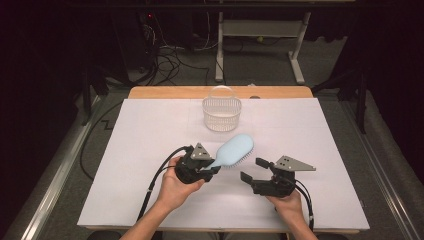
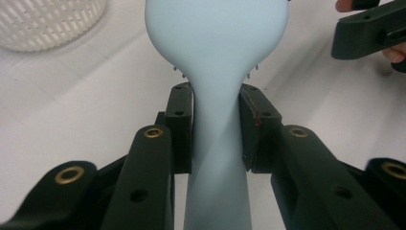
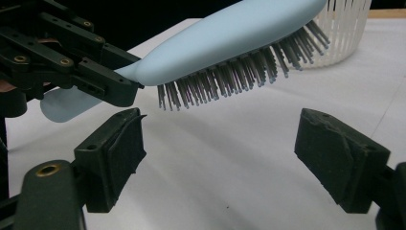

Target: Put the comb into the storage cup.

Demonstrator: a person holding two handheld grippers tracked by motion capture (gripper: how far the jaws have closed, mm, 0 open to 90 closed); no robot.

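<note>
Hairbrush [image 2: 216,57], light blue, is held by its narrow handle between the two black fingers [image 2: 181,127] of the left gripper [image 1: 212,170], which press on it from both sides. In the left gripper view the handle goes straight up between the pads and widens into the smooth back of the brush head. The brush is lifted above the counter [image 1: 150,130] and tilted, so the head points up and away from the person, toward the basket [image 1: 222,114]. Its grey bristles [image 3: 239,76] look downward and to the person's right, as the right gripper view shows, and they do not touch the white surface.

The right gripper [image 1: 253,170] is just beside the brush head, on its right, with the fingers [image 3: 117,153] wide apart and nothing between them. In its own view the bristles hang above the gap of these fingers, apart from both pads.

The left hand [image 1: 175,187] and the right hand [image 1: 287,202] come in from the near edge of the counter, each around the body of its gripper, with a black cable [image 1: 160,175] trailing from the left one.

The white basket with a thin handle stands upright near the far edge of the counter, well apart from both grippers. The counter is covered with a white sheet, and a wooden border [image 1: 165,92] is visible behind it.
</note>
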